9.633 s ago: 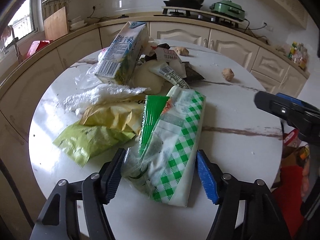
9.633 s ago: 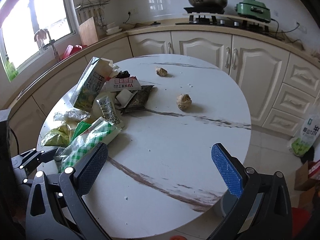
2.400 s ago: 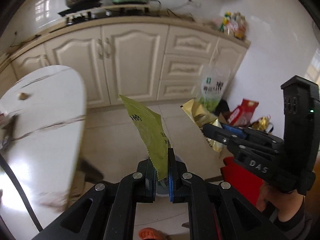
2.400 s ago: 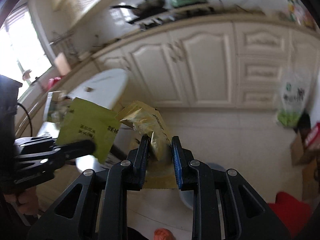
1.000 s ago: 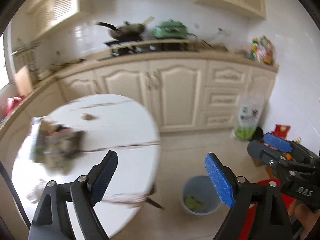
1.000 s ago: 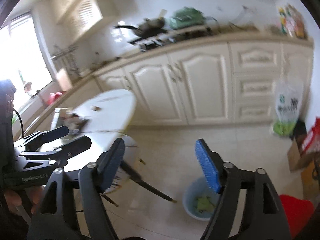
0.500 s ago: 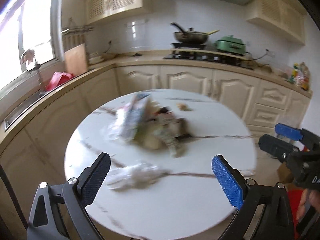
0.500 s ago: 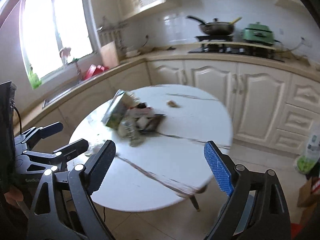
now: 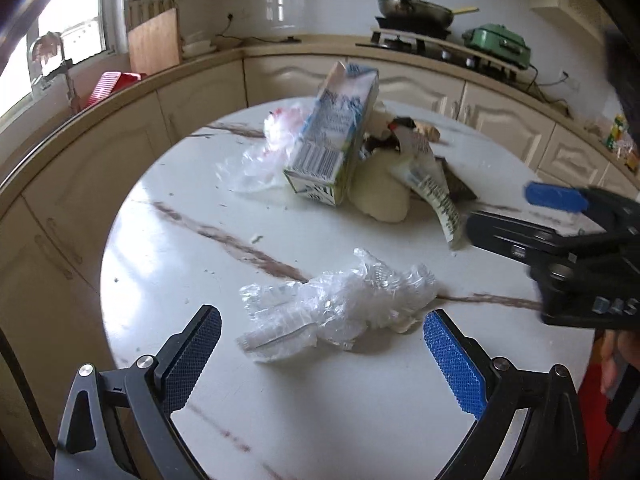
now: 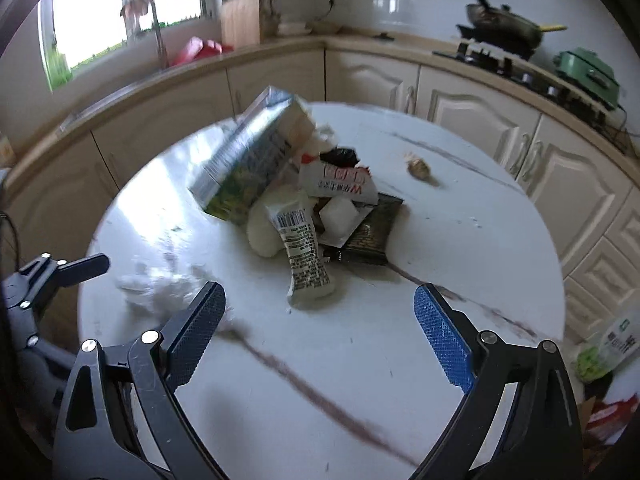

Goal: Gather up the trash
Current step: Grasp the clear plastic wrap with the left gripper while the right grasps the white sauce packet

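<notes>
Your round white table [image 9: 168, 248], streaked with brown veins, carries all the litter. Just ahead of your left tongs, between their tips, lies a crumpled clear plastic wrap [image 9: 340, 304]. Farther ahead a milk carton [image 9: 336, 136] leans on the heap, a clear bag [image 9: 260, 160] to its left. Ahead of your right tongs a white barcode packet [image 10: 304, 256] lies nearest, a dark flat packet [image 10: 372, 232] beyond it, and a small brown lump [image 10: 418, 168] rests apart, farther right.
</notes>
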The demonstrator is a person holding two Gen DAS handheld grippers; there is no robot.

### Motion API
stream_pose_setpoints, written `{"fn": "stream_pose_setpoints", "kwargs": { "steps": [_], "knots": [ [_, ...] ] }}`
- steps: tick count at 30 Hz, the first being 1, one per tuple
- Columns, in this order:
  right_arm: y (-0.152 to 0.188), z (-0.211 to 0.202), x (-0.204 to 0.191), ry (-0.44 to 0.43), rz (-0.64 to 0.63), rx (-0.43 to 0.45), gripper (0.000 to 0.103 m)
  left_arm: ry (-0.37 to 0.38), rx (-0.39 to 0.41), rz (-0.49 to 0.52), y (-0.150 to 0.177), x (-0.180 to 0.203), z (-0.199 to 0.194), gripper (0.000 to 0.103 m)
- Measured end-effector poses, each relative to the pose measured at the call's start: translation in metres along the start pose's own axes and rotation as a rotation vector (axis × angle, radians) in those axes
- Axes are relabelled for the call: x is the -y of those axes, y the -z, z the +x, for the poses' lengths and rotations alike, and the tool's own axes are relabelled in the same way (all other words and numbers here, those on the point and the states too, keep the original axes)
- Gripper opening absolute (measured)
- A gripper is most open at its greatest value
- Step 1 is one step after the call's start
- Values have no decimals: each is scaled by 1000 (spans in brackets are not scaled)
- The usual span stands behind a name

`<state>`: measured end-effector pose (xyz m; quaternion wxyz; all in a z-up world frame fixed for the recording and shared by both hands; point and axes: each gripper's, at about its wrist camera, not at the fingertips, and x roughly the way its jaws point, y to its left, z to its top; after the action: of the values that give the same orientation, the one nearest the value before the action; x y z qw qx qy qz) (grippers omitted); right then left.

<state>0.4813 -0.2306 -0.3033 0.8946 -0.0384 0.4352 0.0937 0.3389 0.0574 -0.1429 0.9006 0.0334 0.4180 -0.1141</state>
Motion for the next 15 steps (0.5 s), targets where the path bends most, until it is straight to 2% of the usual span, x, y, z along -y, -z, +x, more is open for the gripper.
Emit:
{"fn": "stream_pose_setpoints", "kwargs": {
  "steps": [4, 5, 7, 9, 10, 11, 12, 13, 14, 15],
  "knots": [
    [-5, 23, -2, -17, -14, -27, 95, -4, -8, 39, -12, -4, 19, 100],
    [-6, 27, -2, -23, -14, -32, 95, -1, -12, 41, -24, -9, 30, 100],
    [-7, 32, -3, -25, -15, -34, 94, 3, -16, 43, -30, -8, 39, 95],
    [-9, 36, -3, -27, -21, -40, 93, 35, -16, 27, -36, -6, 46, 78],
    [-10, 38, -4, -31, -22, -43, 92, 31, -7, 24, -40, -7, 49, 73],
    [-10, 41, -4, -36, -23, -45, 91, 40, -1, 28, -41, -8, 49, 62],
    [-10, 42, -5, -37, -23, -45, 89, 47, 4, 26, -40, -7, 50, 47],
    [-11, 43, -6, -39, -25, -46, 86, 48, 8, 20, -41, -9, 49, 38],
    [-11, 45, -6, -46, -23, -44, 84, 50, 9, 5, -40, -11, 47, 22],
    [-11, 46, -6, -55, -20, -47, 75, 68, 8, -26, -40, -15, 47, 22]
  ]
}}
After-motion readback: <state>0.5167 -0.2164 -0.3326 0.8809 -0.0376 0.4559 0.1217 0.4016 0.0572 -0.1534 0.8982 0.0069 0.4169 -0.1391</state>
